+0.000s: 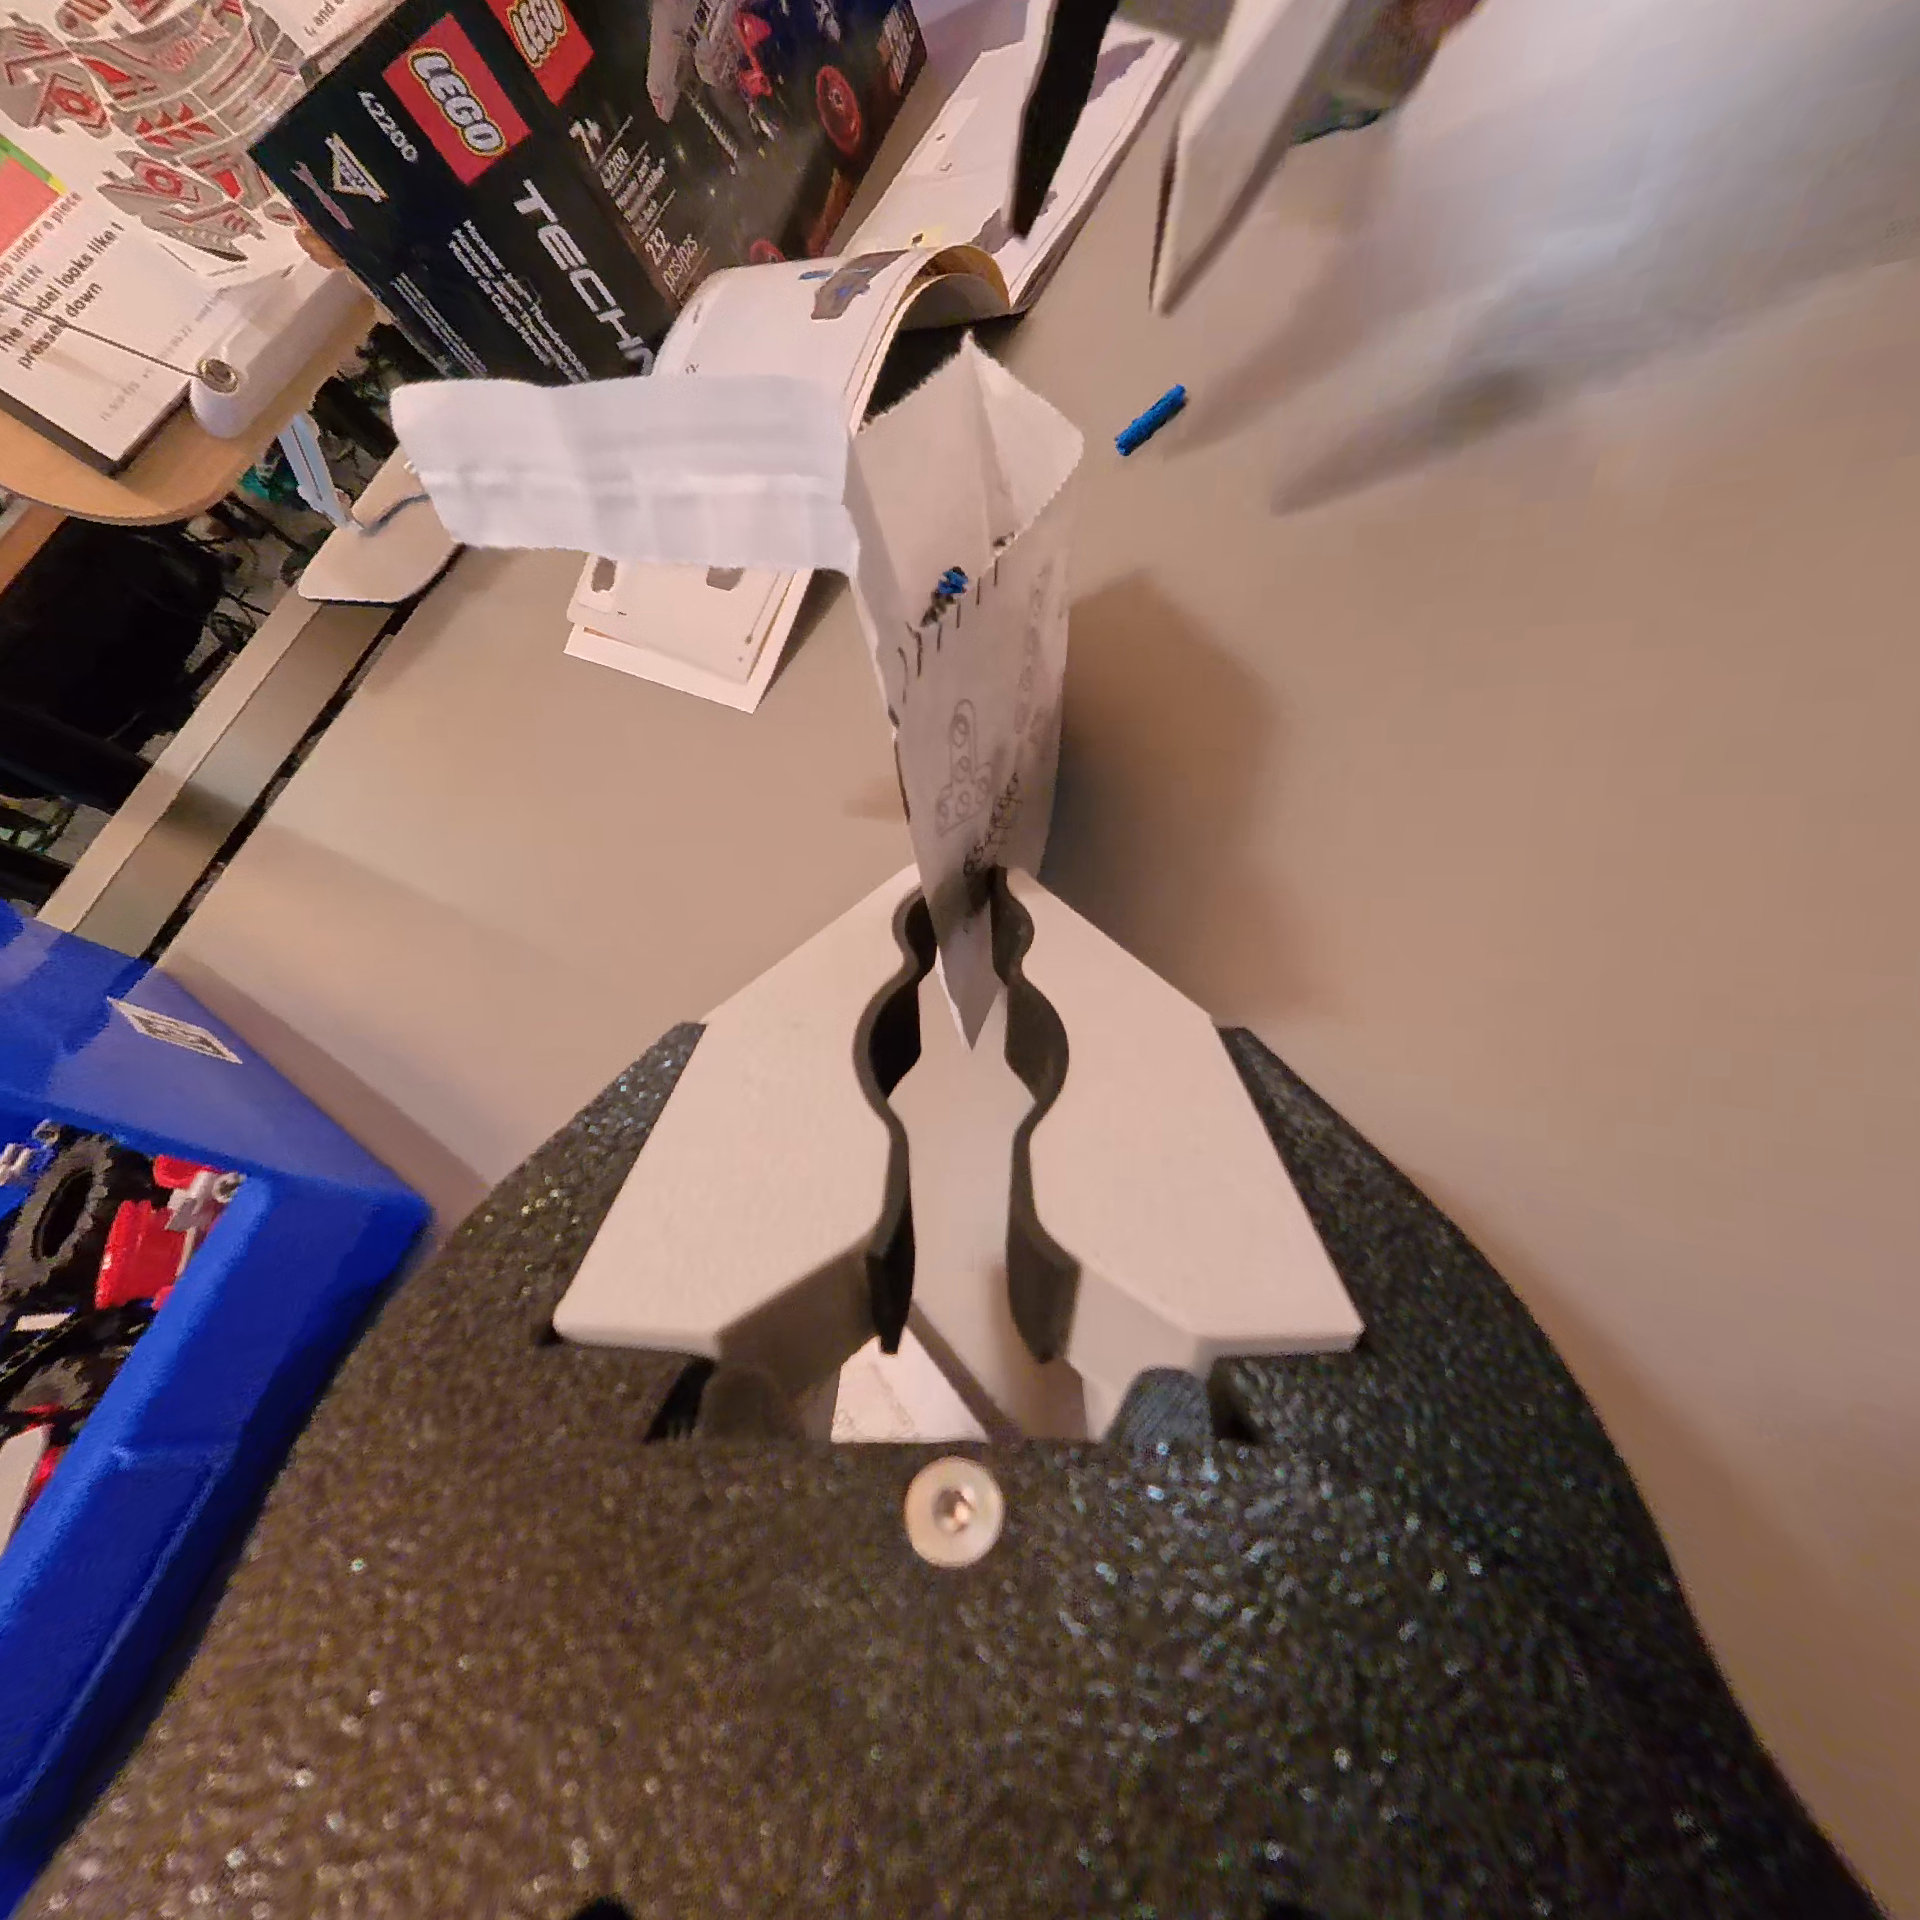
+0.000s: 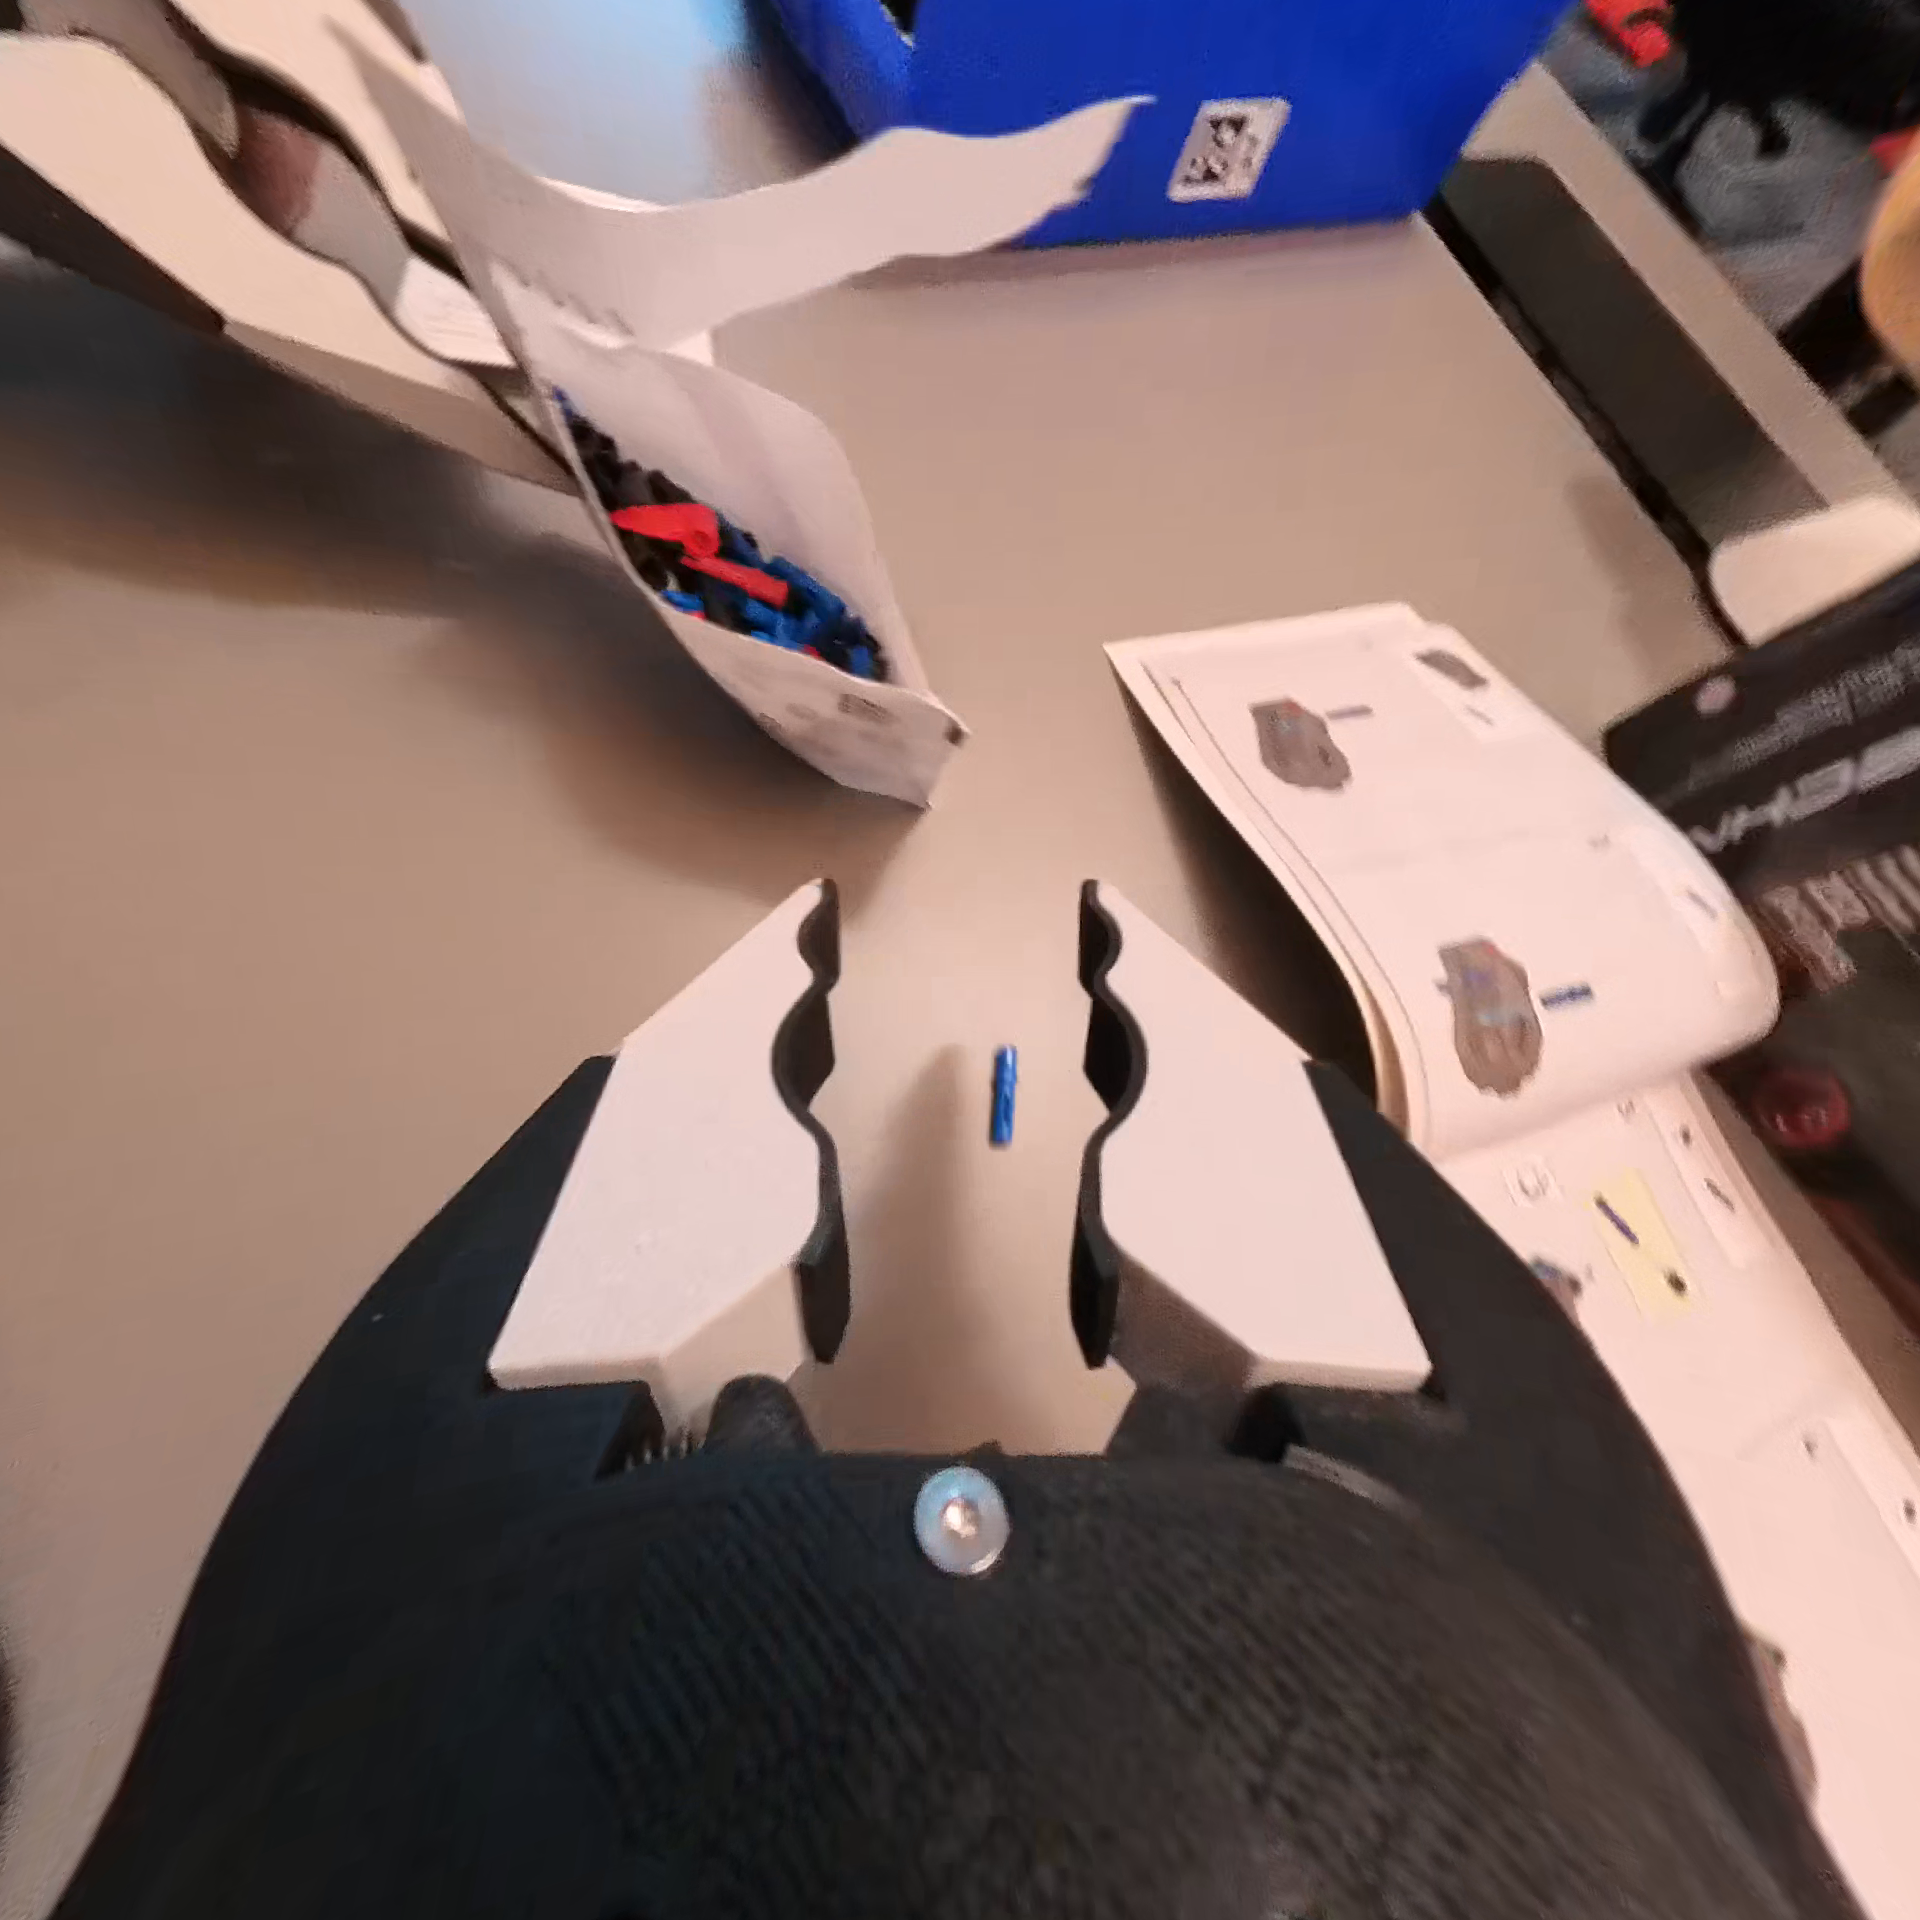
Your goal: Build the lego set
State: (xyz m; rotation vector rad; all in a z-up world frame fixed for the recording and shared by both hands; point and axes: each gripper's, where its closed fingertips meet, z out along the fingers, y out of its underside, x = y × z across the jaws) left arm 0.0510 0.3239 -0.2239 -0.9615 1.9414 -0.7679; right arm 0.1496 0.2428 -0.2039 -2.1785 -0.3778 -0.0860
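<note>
My left gripper (image 1: 961,894) is shut on the bottom edge of a white paper parts bag (image 1: 977,665) and holds it up off the table. In the right wrist view the same bag (image 2: 790,623) hangs open, with several small blue, black and red pieces inside, and a torn strip hangs from its top. My right gripper (image 2: 956,904) is open above the table. A small blue pin (image 2: 1003,1093) lies on the table between its fingers. The pin also shows in the left wrist view (image 1: 1149,419), with the right gripper's fingers (image 1: 1236,156) blurred above it.
An open instruction booklet (image 2: 1455,883) lies to the right of my right gripper, beside the black set box (image 1: 540,187). A blue bin (image 1: 156,1299) holds tyres and red parts at the table's near left. The grey table (image 1: 1455,935) edge runs along the left.
</note>
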